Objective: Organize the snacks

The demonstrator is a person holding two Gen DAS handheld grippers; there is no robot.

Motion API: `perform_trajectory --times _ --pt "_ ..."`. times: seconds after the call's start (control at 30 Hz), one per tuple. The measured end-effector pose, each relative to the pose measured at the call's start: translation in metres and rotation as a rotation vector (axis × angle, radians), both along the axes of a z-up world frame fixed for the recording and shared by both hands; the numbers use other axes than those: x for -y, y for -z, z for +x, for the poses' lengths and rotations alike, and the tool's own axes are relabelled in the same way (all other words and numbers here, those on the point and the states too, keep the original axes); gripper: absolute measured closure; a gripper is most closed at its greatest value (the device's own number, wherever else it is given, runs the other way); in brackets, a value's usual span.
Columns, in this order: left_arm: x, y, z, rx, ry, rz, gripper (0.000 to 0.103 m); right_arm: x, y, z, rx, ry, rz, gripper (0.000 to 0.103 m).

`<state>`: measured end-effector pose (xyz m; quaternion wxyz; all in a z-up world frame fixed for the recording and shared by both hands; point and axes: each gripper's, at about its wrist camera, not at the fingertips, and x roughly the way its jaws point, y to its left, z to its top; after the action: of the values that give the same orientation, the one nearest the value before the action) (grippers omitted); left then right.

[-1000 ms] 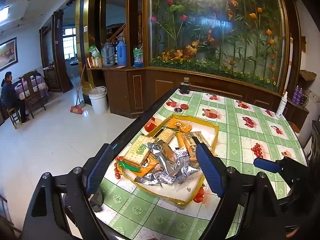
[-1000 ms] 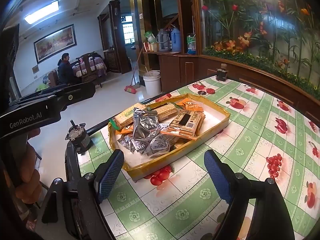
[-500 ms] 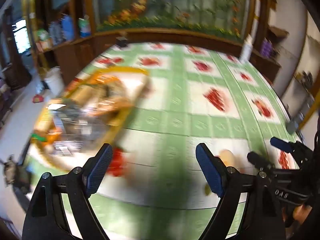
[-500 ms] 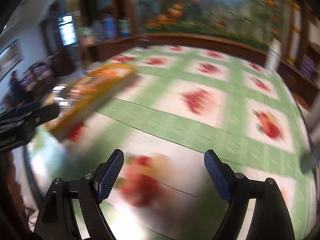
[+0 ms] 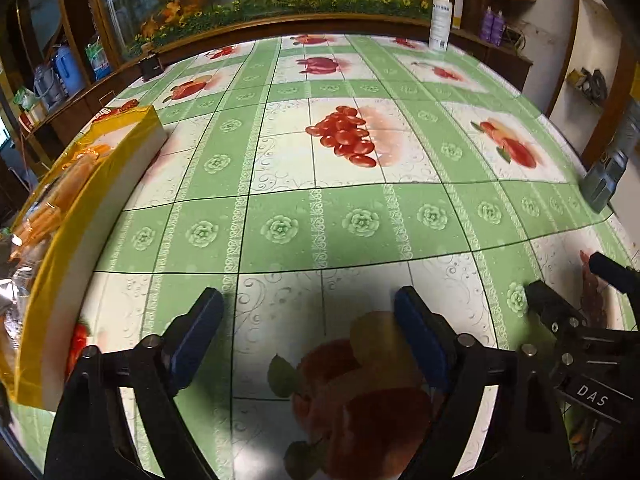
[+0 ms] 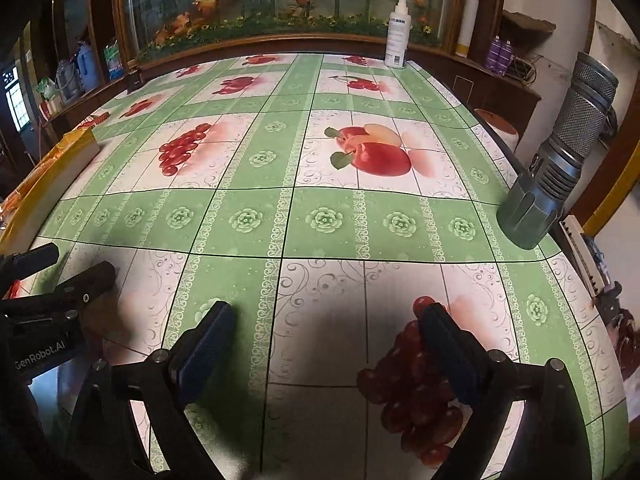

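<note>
A yellow-rimmed tray [image 5: 100, 184] of snack packets [image 5: 52, 208] sits at the far left of the left wrist view; only its near wall and some orange packets show. In the right wrist view the tray [image 6: 52, 172] is a sliver at the left edge. My left gripper [image 5: 308, 340] is open and empty, low over the green fruit-print tablecloth [image 5: 320, 216], right of the tray. My right gripper [image 6: 324, 344] is open and empty over the cloth [image 6: 320, 216]. Each gripper shows at the other view's side edge.
A grey flashlight [image 6: 560, 160] stands tilted at the table's right edge, also visible in the left wrist view [image 5: 604, 180]. A white spray bottle [image 6: 398, 36] stands at the far edge. A small dark jar [image 5: 150, 66] sits at the far left corner. A wooden glass cabinet lies behind.
Both grippers have swung right, away from the tray, and dropped closer to the tablecloth. The tray went from centre of view to the left edge. Both stay open.
</note>
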<state>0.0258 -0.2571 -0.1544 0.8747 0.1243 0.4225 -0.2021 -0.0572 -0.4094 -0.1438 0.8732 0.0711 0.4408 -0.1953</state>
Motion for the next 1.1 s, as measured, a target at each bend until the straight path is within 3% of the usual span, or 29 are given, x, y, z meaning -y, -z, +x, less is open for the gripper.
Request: perform_trajectory --times 0.03,0.1,1.1 --pt "0.0 0.0037 0.0056 -0.006 -0.003 -0.007 0.0 0.0 0.0016 0.0001 -0.005 0.007 0.002 0.002" --pt "-0.0046 0.0042 0.0064 -0.025 -0.015 -0.023 0.0 0.0038 0.0038 0.0006 -0.002 0.001 0.057 0.0" --pt "-0.0068 -0.0047 0.0063 -0.033 -0.009 -0.019 0.0 0.002 0.0007 -0.0019 -0.004 -0.005 0.053 0.0"
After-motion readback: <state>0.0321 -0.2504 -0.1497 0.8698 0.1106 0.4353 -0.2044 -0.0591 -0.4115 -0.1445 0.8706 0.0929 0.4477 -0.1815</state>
